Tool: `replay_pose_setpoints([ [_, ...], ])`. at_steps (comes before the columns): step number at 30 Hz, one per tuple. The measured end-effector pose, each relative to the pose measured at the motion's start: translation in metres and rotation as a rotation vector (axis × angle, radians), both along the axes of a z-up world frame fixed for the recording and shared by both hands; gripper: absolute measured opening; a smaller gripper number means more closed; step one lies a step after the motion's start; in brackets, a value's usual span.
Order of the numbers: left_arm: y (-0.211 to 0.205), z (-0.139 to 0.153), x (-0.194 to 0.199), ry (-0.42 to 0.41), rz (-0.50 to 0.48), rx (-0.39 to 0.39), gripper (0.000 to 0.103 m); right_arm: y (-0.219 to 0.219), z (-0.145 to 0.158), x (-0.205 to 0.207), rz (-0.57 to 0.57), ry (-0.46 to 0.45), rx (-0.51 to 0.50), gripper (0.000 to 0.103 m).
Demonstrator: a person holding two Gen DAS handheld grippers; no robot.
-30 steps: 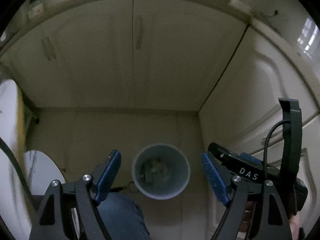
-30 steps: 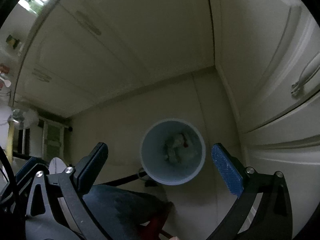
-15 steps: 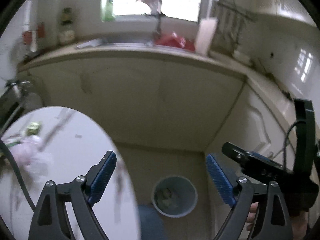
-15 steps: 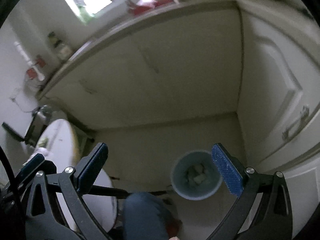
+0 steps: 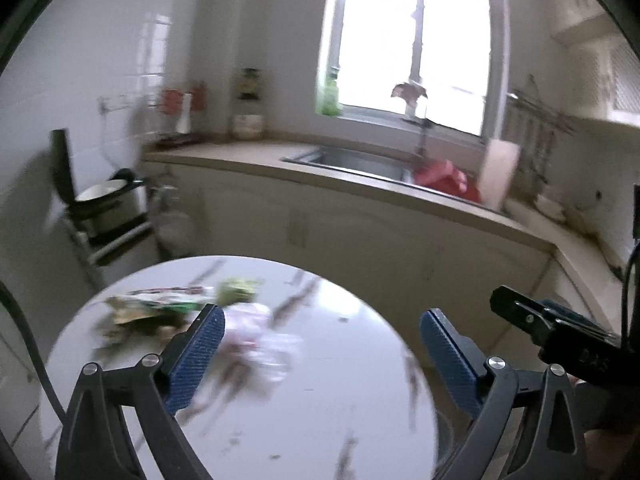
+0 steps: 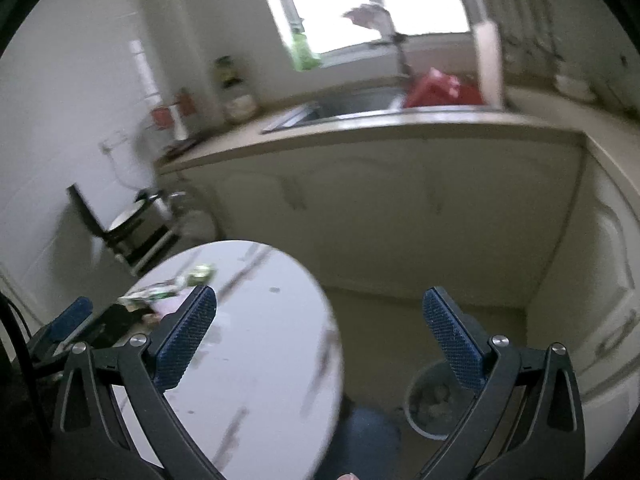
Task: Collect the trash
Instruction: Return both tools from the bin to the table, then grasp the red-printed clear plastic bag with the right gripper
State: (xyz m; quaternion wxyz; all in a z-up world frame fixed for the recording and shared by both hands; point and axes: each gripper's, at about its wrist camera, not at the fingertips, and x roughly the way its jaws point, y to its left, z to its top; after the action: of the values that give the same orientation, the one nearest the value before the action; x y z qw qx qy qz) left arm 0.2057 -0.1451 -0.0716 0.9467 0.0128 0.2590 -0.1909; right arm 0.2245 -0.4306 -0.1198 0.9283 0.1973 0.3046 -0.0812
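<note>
A: Where is the trash?

B: A small pile of trash (image 5: 176, 312) lies on the round white table (image 5: 320, 420), on its far left part. There are green and brown wrappers (image 5: 156, 306), one crumpled green piece (image 5: 239, 289) behind them, and a pale pink, crumpled plastic piece (image 5: 256, 336) just beside them, toward the middle. All is blurred, so the exact kinds cannot be told.

A: And the claws?

B: The left claw (image 5: 322, 354) is released; its blue pads (image 5: 196, 360) stand wide apart with nothing between them. It hangs above the near part of the table, and its left pad shows just in front of the wrappers. The right claw (image 6: 320, 346) is also spread wide and empty. It is over the right edge of the table, partly above the floor (image 6: 400, 316).

A: Is there a bin?

B: Yes, a grey trash bin (image 6: 420, 408) stands on the floor to the right of the table, near the cream cabinets (image 6: 400, 208). Some pale crumpled things lie inside it.

A: What is further away?

B: A counter with a steel sink (image 5: 352, 160) runs under a bright window (image 5: 412, 40). Something red (image 5: 444, 180) sits at the sink, and a green bottle (image 5: 329, 96) stands on the window sill.
</note>
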Motion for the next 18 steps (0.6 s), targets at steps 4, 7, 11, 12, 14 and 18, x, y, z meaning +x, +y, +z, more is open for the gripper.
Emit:
replay_pose_setpoints([
  [4, 0.047, 0.006, -0.019, -0.033, 0.087, -0.009, 0.099, 0.050, 0.014, 0.014, 0.074, -0.028, -0.046, 0.103],
  [7, 0.068, 0.008, -0.031, -0.046, 0.148, -0.023, 0.100, 0.083, 0.024, 0.021, 0.129, -0.057, -0.079, 0.103],
  [11, 0.093, 0.009, -0.043, -0.058, 0.213, -0.034, 0.100, 0.127, 0.036, 0.031, 0.198, -0.094, -0.141, 0.103],
  [12, 0.095, 0.010, -0.042, -0.060, 0.223, -0.030, 0.100, 0.136, 0.039, 0.033, 0.211, -0.106, -0.156, 0.103],
  [14, 0.105, 0.009, -0.050, -0.065, 0.246, -0.023, 0.100, 0.152, 0.042, 0.036, 0.233, -0.122, -0.175, 0.103],
  [18, 0.116, 0.007, -0.054, -0.066, 0.286, -0.024, 0.100, 0.179, 0.046, 0.042, 0.278, -0.148, -0.198, 0.103],
])
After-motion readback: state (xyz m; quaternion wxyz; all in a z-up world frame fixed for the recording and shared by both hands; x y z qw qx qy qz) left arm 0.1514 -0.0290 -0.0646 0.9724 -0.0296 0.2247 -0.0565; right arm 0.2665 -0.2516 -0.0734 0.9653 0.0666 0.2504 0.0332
